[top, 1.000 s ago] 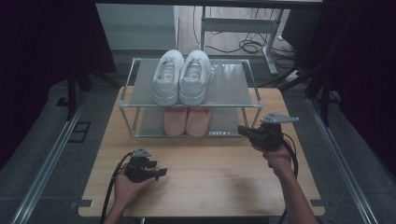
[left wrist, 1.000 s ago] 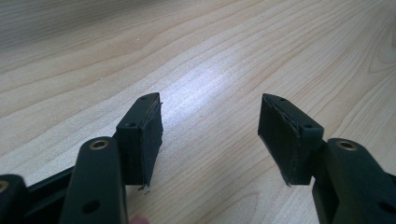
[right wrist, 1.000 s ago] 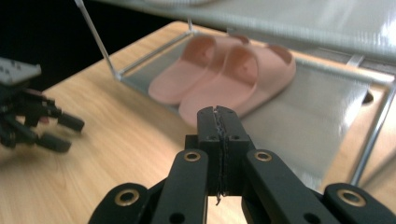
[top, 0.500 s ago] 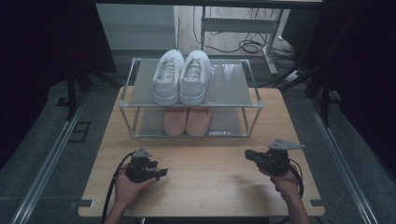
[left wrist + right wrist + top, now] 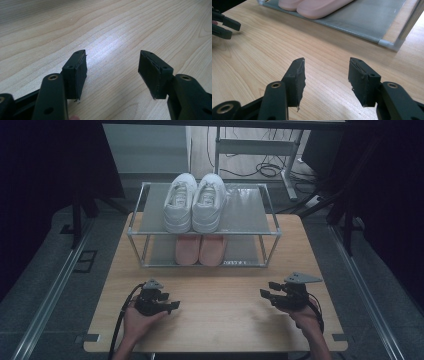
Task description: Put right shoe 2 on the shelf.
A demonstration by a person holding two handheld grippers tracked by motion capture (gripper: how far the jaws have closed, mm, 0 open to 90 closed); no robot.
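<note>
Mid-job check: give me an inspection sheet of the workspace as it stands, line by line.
Surface: wooden table, bare in front of the rack.
Job's things: white sneakers side by side on the top shelf of the metal shoe rack; pink shoes on the lower shelf.
Clutter: nothing seen.
Grippers: left gripper open, nothing between the jaws; right gripper jaws have just been opening, nothing between them.
Cables: black cable trails from the left gripper; loose cables on the floor behind.
Surroundings: dark, grey floor.
</note>
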